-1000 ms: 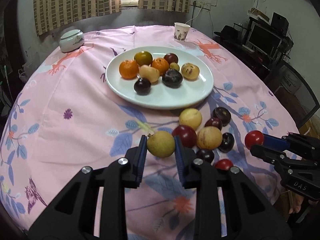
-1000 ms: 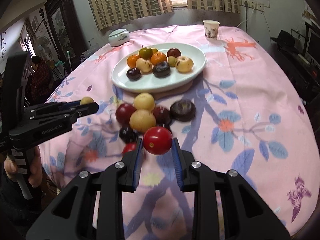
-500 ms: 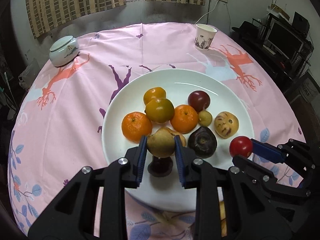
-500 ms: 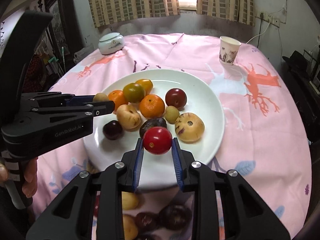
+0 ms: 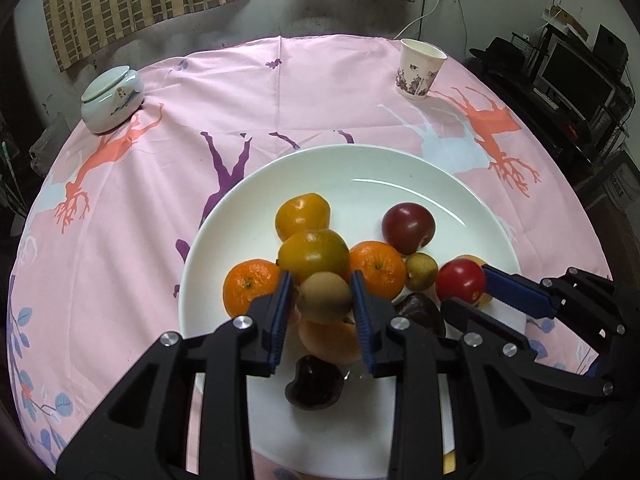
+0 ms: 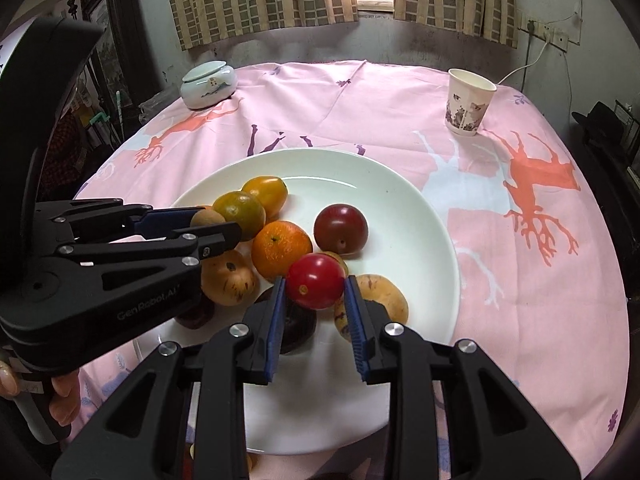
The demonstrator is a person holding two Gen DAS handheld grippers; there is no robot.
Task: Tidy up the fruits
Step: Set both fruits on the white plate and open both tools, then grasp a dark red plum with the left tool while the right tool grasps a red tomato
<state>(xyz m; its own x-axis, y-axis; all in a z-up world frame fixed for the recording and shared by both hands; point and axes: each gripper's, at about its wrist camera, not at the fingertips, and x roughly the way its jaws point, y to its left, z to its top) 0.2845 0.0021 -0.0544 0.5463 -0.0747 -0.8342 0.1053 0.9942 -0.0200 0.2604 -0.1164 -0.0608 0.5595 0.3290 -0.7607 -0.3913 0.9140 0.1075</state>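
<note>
A white plate (image 5: pixel 360 176) (image 6: pixel 400 240) on the pink cloth holds several fruits: oranges, a green-orange citrus (image 5: pixel 314 254), a dark red plum (image 5: pixel 408 228) and speckled yellow ones. My left gripper (image 5: pixel 321 280) hangs over the pile and its jaws are opening. A brown-yellow fruit (image 5: pixel 324 300) sits between them on a peach-coloured fruit, with a thin gap at the left pad. My right gripper (image 6: pixel 315 280) is over the plate's right part, also opening slightly. Its pads still touch a shiny red fruit (image 6: pixel 316 284) (image 5: pixel 460 284).
A paper cup (image 5: pixel 420 68) (image 6: pixel 470 104) stands at the far right of the table. A lidded ceramic jar (image 5: pixel 112 98) (image 6: pixel 208 84) sits far left. A hand (image 6: pixel 60 396) holds the left gripper's handle. Shelves with a monitor (image 5: pixel 576 76) stand beyond the right edge.
Both grippers travelled from the loose fruits on the cloth to above the plate, each carrying its fruit. The left jaws have parted slightly and the brown-yellow fruit sits lower.
</note>
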